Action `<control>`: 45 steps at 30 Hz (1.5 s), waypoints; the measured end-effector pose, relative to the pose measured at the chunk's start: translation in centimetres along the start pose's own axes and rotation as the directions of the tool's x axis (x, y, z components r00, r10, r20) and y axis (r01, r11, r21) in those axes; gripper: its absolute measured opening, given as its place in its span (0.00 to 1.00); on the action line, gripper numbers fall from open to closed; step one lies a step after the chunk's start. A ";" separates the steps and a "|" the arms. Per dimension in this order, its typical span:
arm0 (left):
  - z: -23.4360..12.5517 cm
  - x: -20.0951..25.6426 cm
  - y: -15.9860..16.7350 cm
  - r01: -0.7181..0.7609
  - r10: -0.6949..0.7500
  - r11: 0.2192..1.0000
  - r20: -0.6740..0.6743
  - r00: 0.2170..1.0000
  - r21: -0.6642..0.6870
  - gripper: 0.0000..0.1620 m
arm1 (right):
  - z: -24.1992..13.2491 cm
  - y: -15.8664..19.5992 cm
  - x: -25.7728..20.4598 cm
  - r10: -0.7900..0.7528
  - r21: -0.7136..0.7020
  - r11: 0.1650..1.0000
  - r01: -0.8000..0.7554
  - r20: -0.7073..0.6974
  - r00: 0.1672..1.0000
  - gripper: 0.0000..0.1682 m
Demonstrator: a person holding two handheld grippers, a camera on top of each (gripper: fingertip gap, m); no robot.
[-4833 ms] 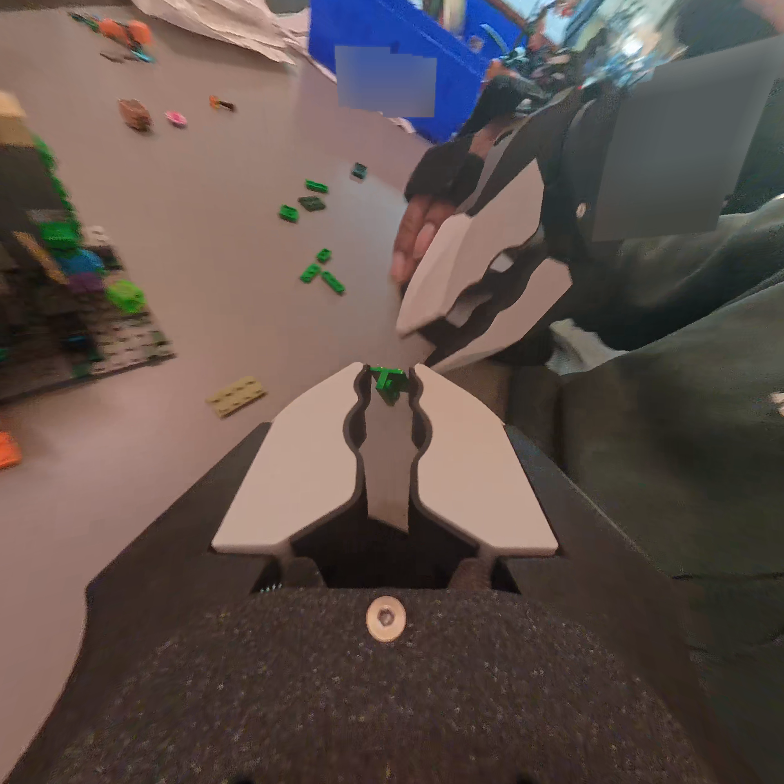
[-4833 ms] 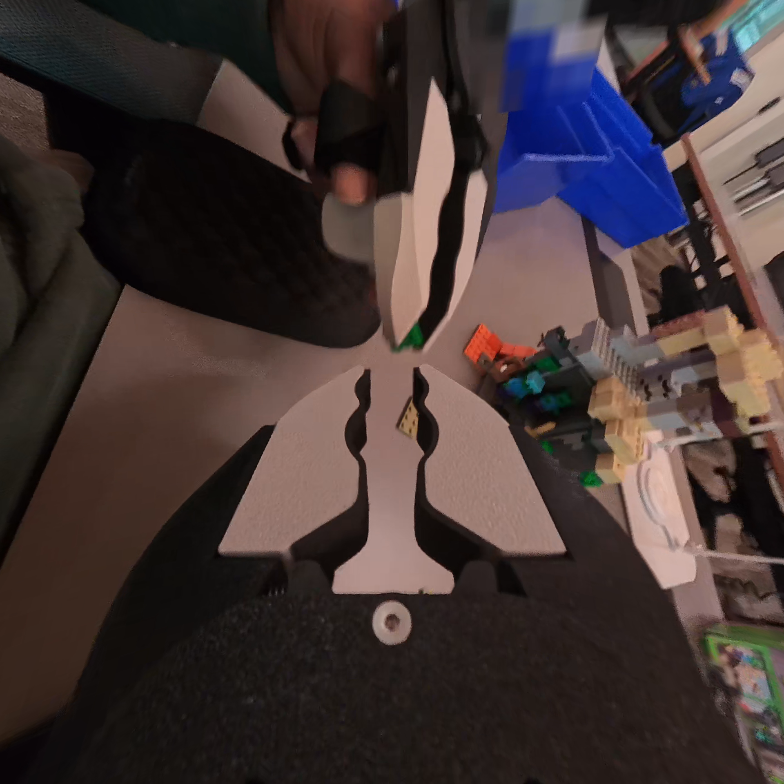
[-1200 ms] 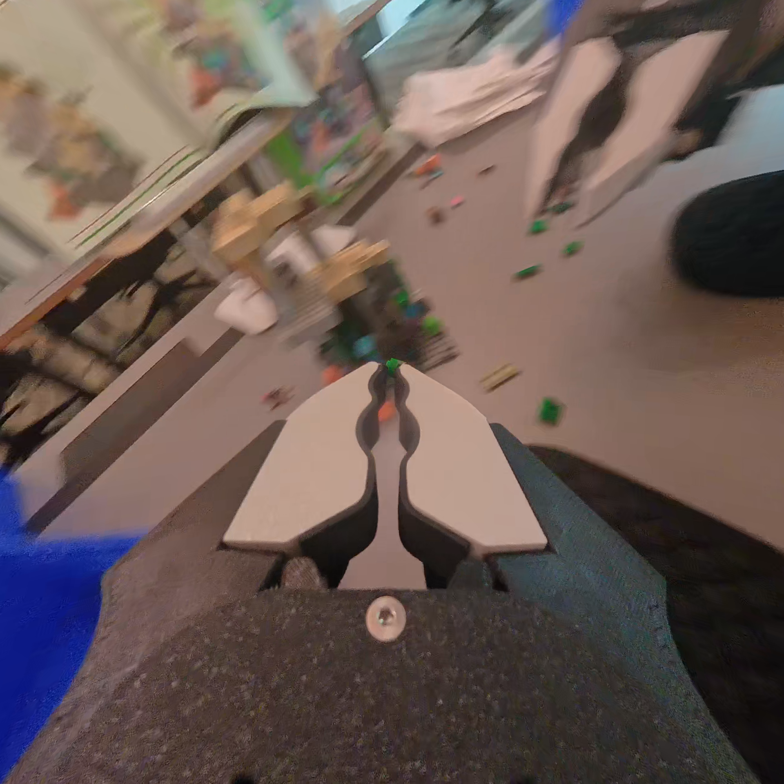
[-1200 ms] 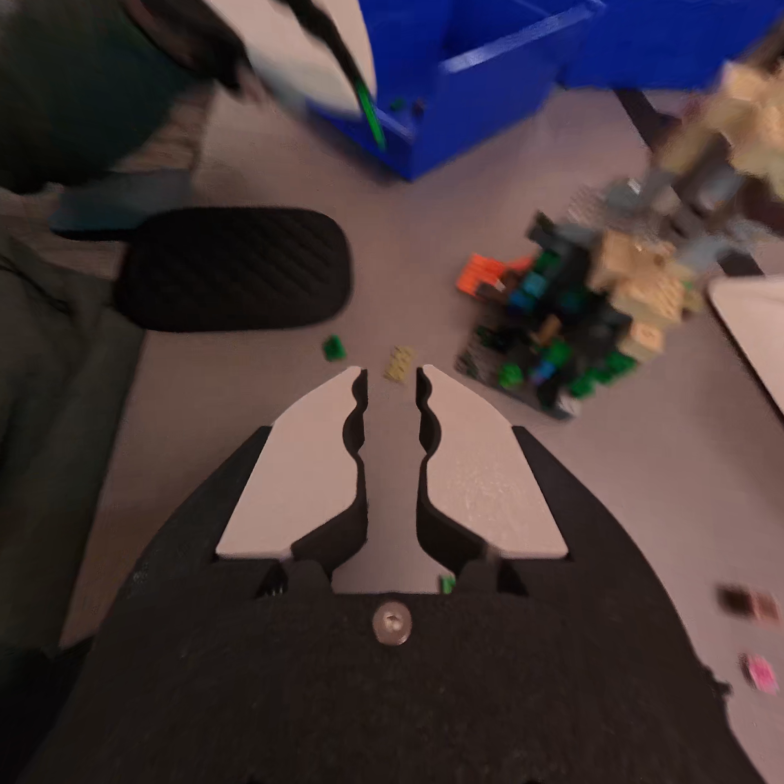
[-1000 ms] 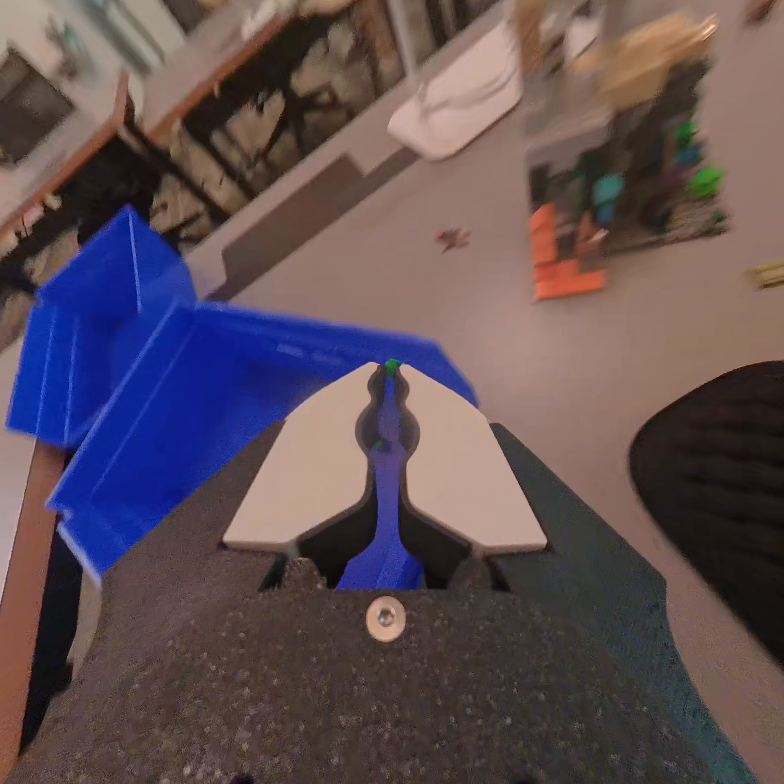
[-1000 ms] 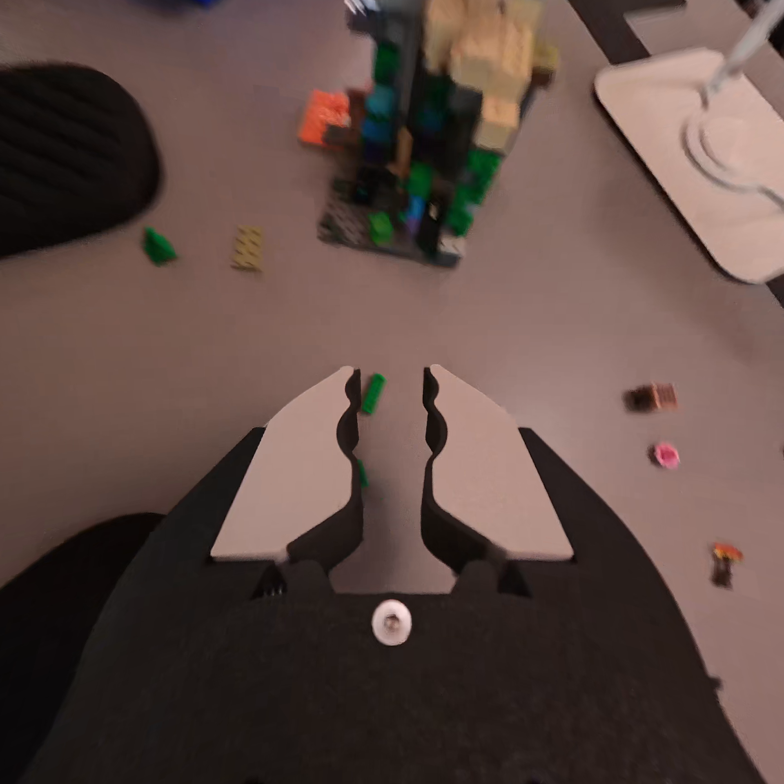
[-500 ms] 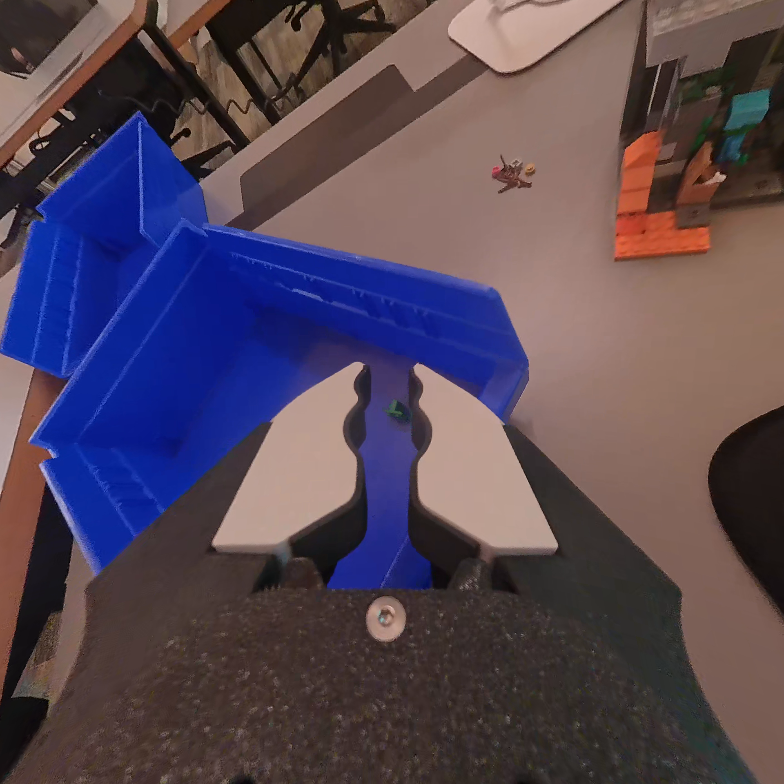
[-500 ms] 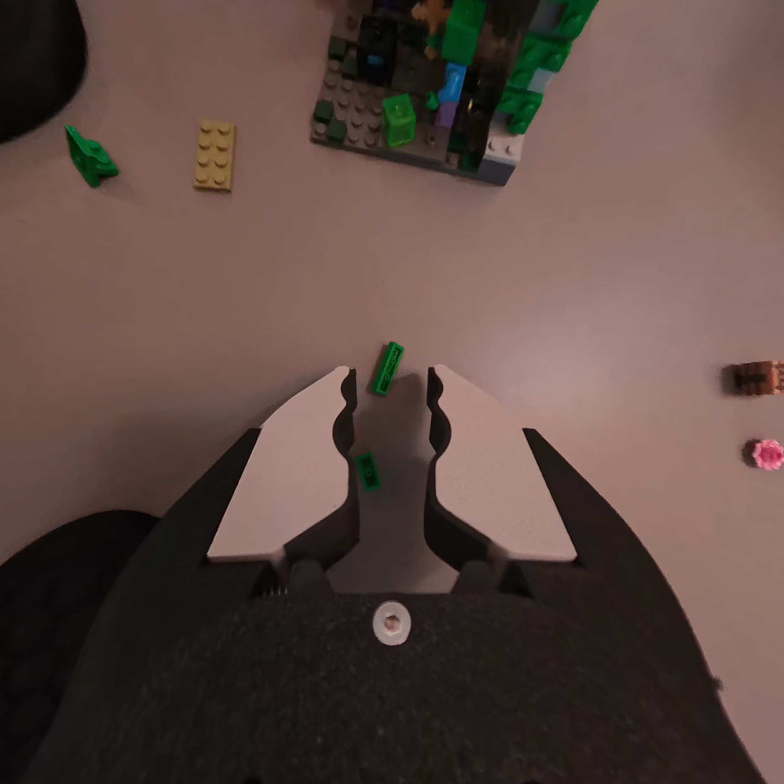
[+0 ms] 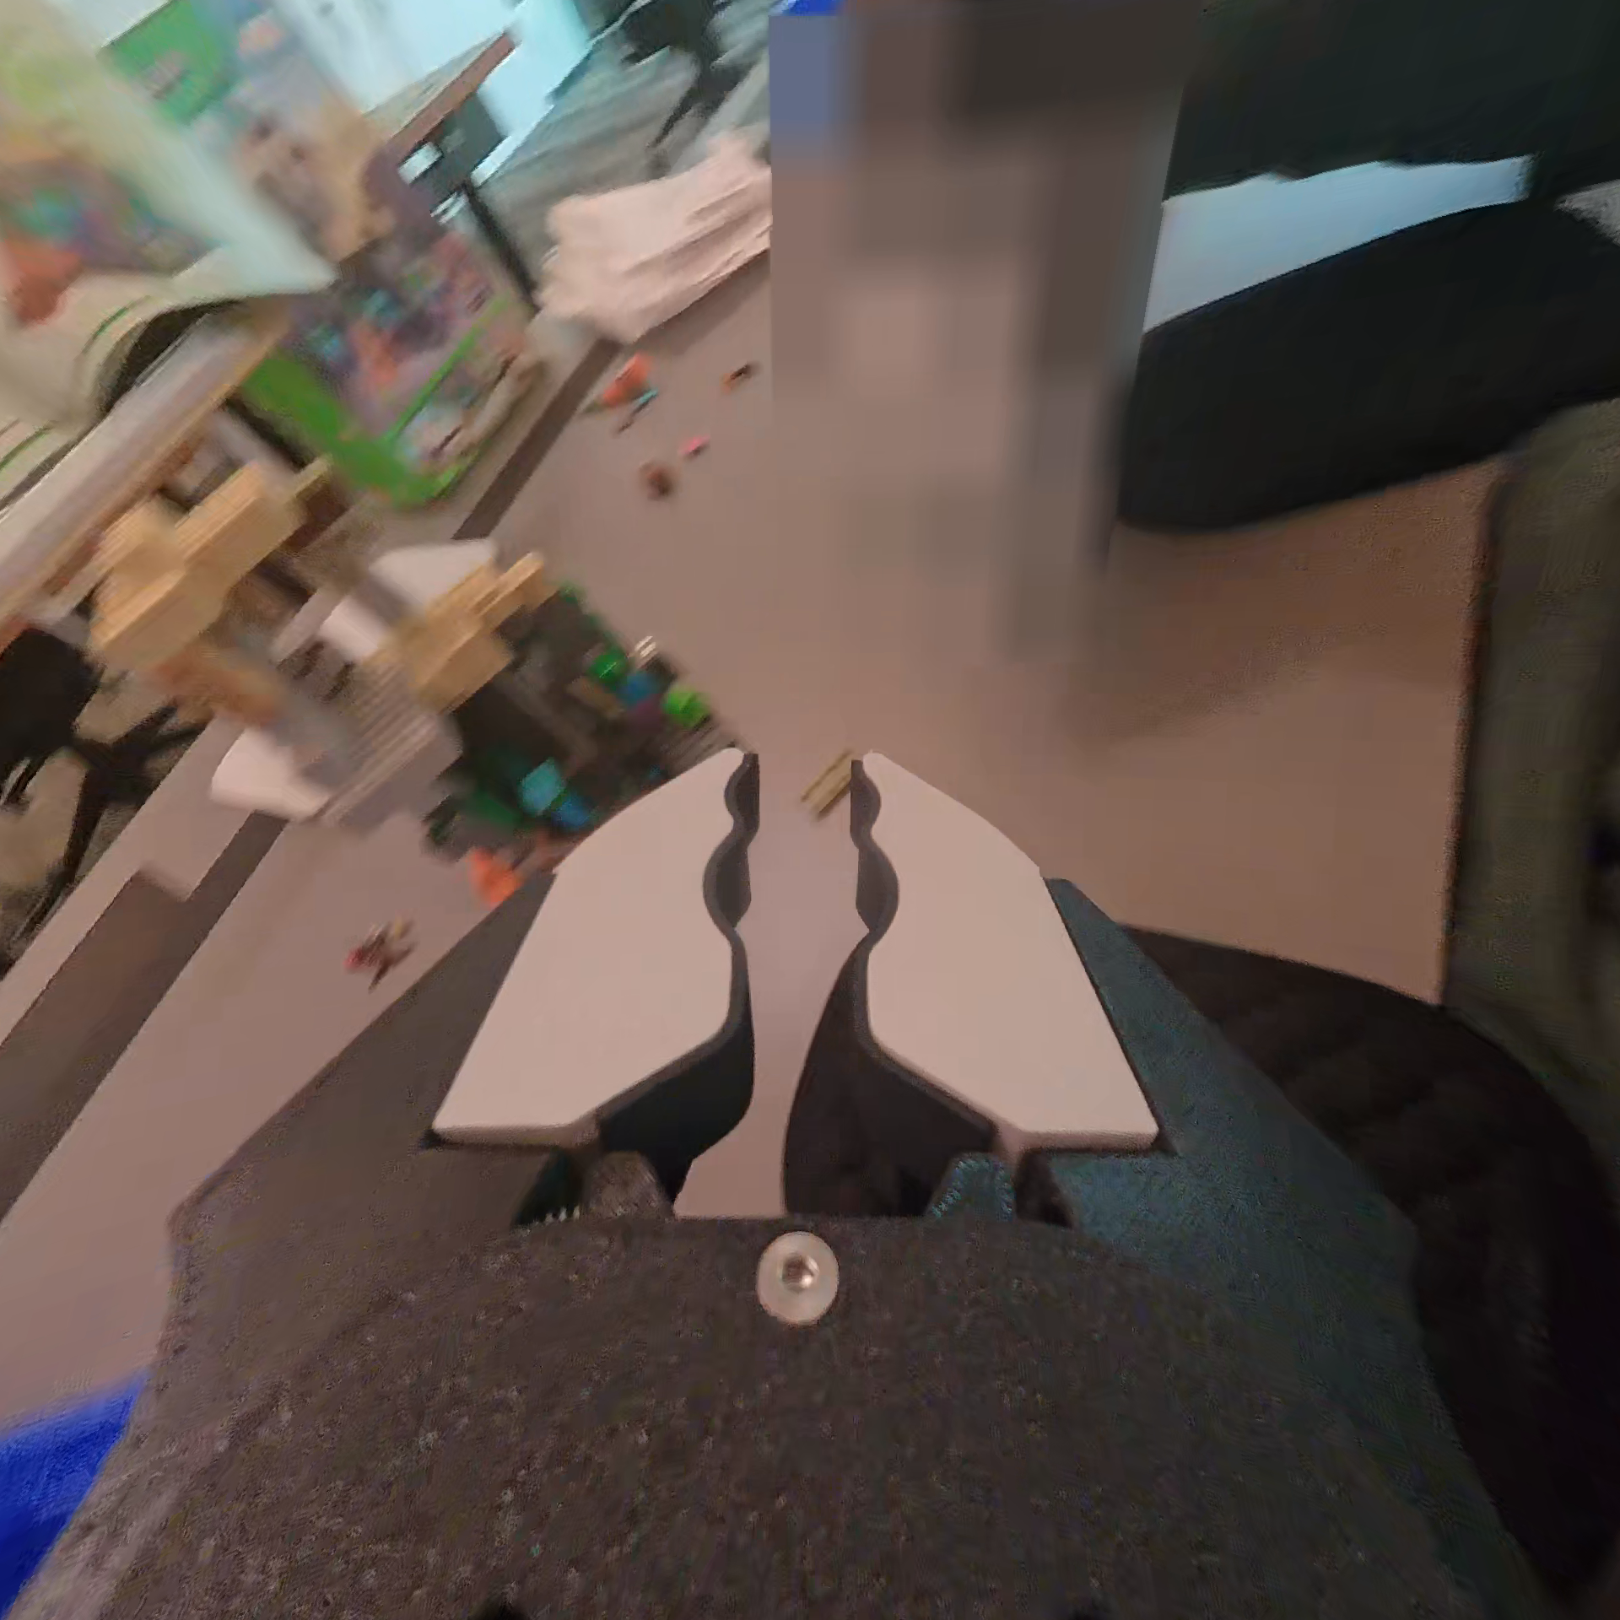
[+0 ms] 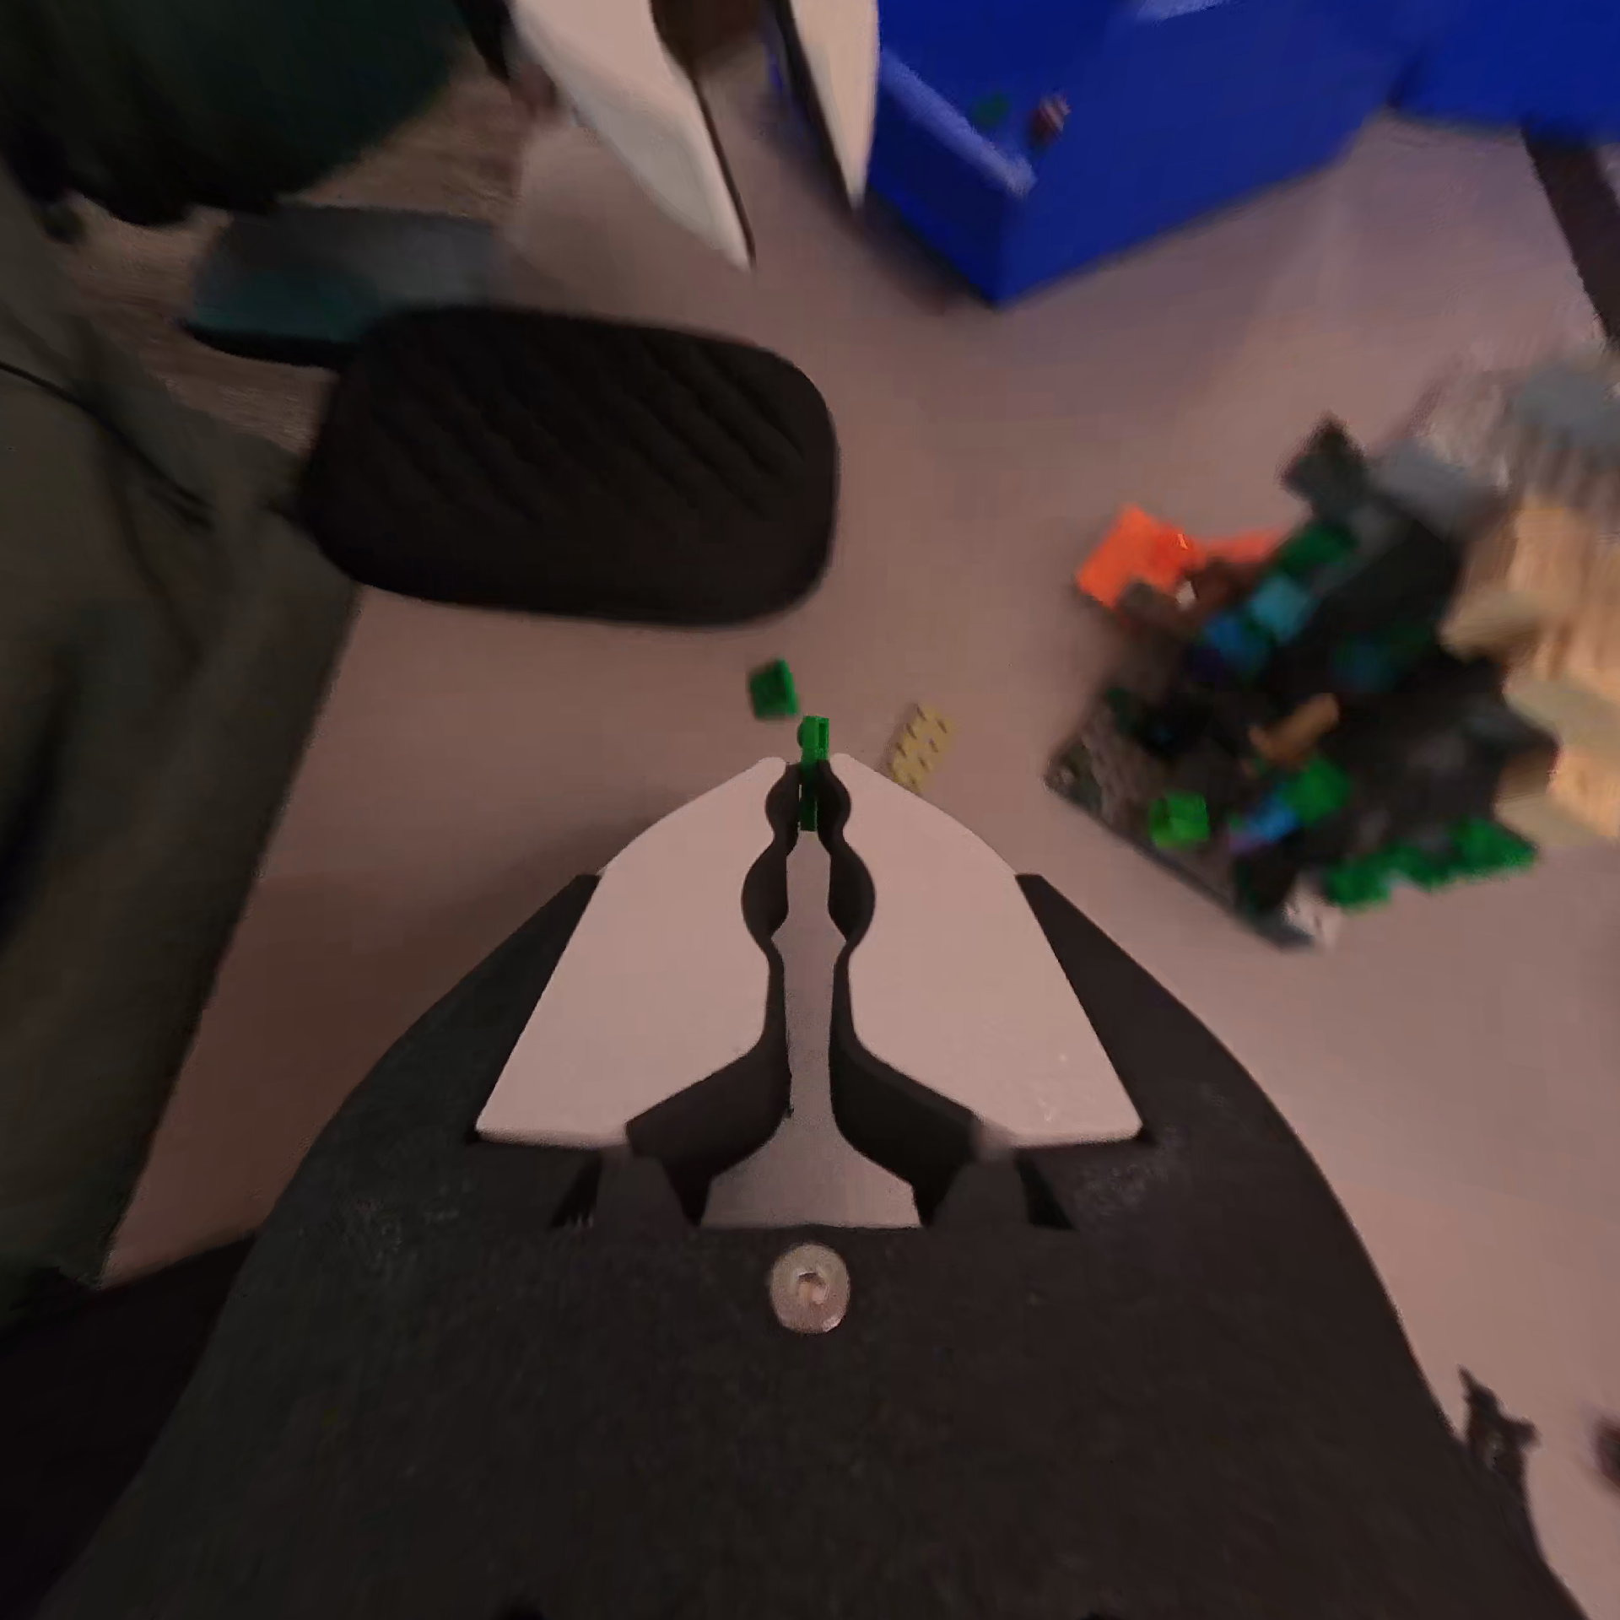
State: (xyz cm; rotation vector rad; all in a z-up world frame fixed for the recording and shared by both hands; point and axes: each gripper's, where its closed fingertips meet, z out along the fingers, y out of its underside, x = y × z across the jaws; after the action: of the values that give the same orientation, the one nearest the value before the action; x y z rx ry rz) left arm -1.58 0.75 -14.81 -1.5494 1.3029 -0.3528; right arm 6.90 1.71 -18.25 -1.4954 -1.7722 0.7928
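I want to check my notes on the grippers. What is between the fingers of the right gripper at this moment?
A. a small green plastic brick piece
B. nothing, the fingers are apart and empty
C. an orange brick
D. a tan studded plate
A: in the right wrist view the right gripper has its fingers closed on a small green plastic brick piece, while the tan studded plate lies on the grey table beside it.
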 end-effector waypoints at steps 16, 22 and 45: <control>1.5 2.8 -1.1 -0.105 0.103 0.994 -0.063 0.993 -0.032 0.03 | -0.2 -2.0 -2.0 -0.081 0.009 0.997 0.081 -0.018 0.997 0.04; -5.2 -6.3 4.2 0.068 0.006 0.971 0.310 0.951 -0.228 0.03 | -4.1 7.1 2.5 -0.013 -0.260 0.965 -0.046 -0.219 0.976 0.09; -12.1 -14.0 15.1 0.434 -0.076 0.794 0.639 0.766 -0.426 0.07 | -4.9 13.9 4.5 0.213 -0.333 0.908 -0.255 -0.158 0.964 0.04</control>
State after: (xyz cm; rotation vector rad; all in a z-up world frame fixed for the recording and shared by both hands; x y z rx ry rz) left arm -24.06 8.45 -16.95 -2.1241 0.6873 0.3803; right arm 18.35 8.38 -26.02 -1.9783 -1.7279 0.5012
